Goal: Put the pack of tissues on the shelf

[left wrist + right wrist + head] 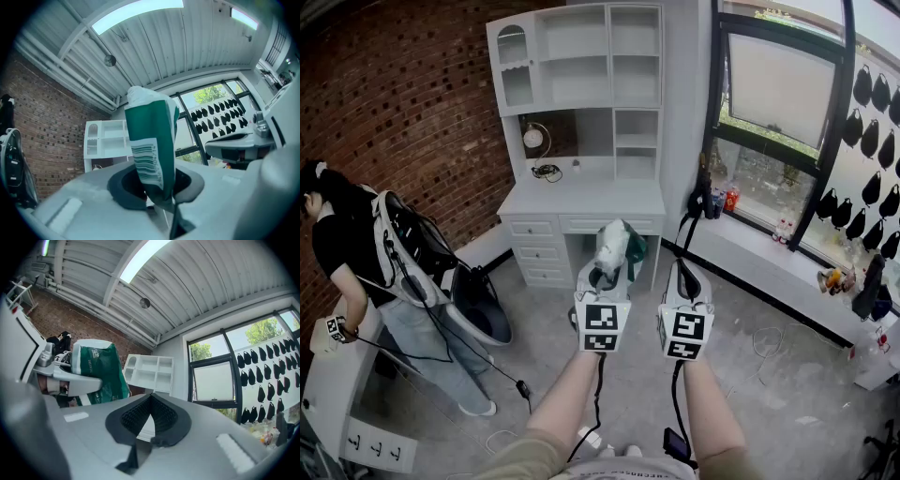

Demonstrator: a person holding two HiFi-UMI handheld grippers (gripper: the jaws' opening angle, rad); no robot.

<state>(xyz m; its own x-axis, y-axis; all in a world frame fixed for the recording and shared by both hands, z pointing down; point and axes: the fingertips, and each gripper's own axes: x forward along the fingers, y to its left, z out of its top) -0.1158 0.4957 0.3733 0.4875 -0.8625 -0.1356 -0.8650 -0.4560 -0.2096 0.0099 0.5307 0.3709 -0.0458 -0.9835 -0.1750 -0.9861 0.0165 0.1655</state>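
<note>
Left gripper [604,274]: fingers [121,190] clamped on the lower end of the green-and-white pack of tissues [612,246]. I see the pack upright in the air, short of the white shelf unit [581,94] and the worktop's front edge. Right gripper [683,270] just beside it, fingers [133,420] clenched together on nothing. A person [342,244] stands far left, near the brick wall [422,122].

The left gripper [607,267] and right gripper [680,269] have pale grey shells. At the back of each sits a cube, the left cube [602,328] and the right cube [684,336], bearing black-and-white square markers. Ribbed black pads [133,420] line the jaws. A black cable [598,394] trails from under each. Behind the left one is a khaki sleeve [511,457].
</note>
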